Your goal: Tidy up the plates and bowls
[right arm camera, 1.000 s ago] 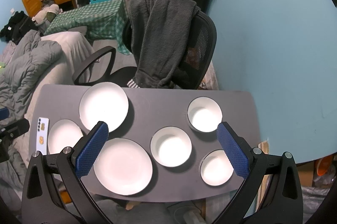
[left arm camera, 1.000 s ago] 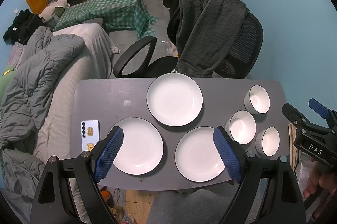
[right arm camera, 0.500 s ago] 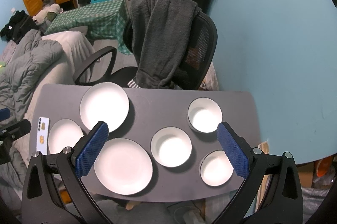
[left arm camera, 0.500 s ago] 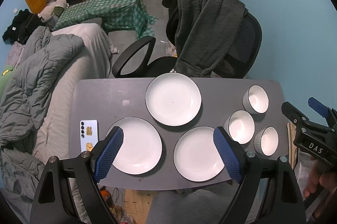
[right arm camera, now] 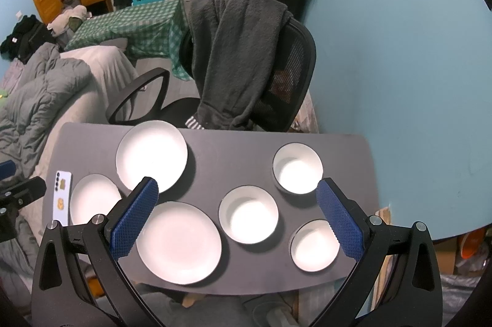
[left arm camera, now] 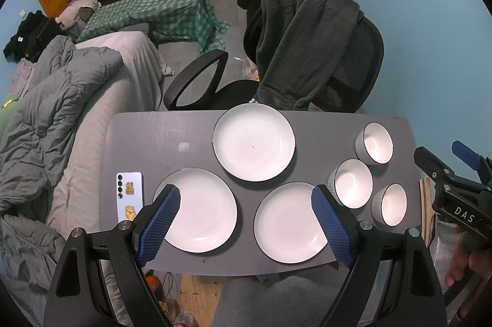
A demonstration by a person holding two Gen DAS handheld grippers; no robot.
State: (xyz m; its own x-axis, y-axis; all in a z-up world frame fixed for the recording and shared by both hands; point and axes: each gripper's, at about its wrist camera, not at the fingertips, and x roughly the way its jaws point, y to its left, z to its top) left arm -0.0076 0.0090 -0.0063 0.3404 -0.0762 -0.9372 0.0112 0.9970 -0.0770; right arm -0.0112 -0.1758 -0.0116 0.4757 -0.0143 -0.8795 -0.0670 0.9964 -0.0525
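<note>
Three white plates lie on the grey table (left arm camera: 147,142): a far one (left arm camera: 253,141), a near left one (left arm camera: 200,210) and a near right one (left arm camera: 290,222). Three white bowls stand at the right: far (left arm camera: 375,142), middle (left arm camera: 352,182) and near (left arm camera: 390,204). My left gripper (left arm camera: 246,207) hovers open above the two near plates, holding nothing. In the right wrist view my right gripper (right arm camera: 236,198) hangs open over the middle bowl (right arm camera: 249,214), between the near plate (right arm camera: 178,242) and the bowls (right arm camera: 297,167) (right arm camera: 315,245).
A white phone (left arm camera: 129,195) lies at the table's left edge. A black office chair (left arm camera: 347,68) draped with a grey garment stands behind the table. A bed with a grey duvet (left arm camera: 52,105) is to the left. A hand (left arm camera: 467,262) holds the right gripper's handle.
Both grippers have drifted only slightly; the table and dishes sit a little higher in the left wrist view. Nothing was taken hold of or let go.
</note>
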